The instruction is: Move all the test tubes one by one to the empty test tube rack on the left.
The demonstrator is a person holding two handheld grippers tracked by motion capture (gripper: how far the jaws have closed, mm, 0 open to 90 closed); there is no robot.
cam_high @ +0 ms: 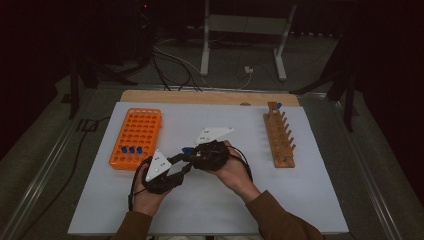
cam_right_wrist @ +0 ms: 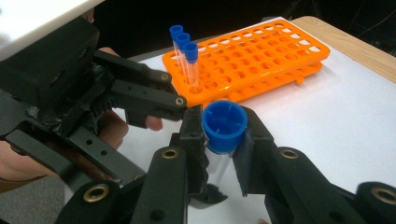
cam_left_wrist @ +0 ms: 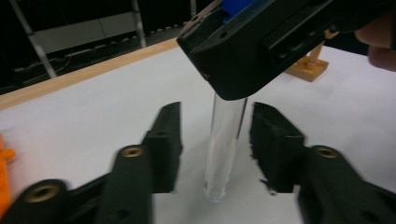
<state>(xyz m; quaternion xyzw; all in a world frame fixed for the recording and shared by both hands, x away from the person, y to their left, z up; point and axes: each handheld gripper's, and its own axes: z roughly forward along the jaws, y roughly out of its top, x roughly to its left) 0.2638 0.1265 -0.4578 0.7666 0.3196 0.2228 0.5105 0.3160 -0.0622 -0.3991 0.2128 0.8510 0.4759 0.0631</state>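
Note:
A clear test tube (cam_left_wrist: 224, 144) with a blue cap (cam_right_wrist: 225, 125) stands upright above the white mat. My right gripper (cam_right_wrist: 220, 116) is shut on it just under the cap and shows at mid-table (cam_high: 190, 151). My left gripper (cam_left_wrist: 215, 109) straddles the glass lower down. A wide gap shows on one side of the tube and a narrow one on the other, so its pads do not press. From above, the left gripper (cam_high: 186, 162) reaches up and to the right toward the right one. The tube's bottom end hangs just over the mat.
An orange rack (cam_high: 142, 131) lies at the left with three blue-capped tubes (cam_high: 131, 149) in its near row. A wooden peg rack (cam_high: 278, 137) stands at the right, with a blue-capped tube (cam_high: 278, 105) at its far end. The white mat (cam_high: 210, 205) covers the table.

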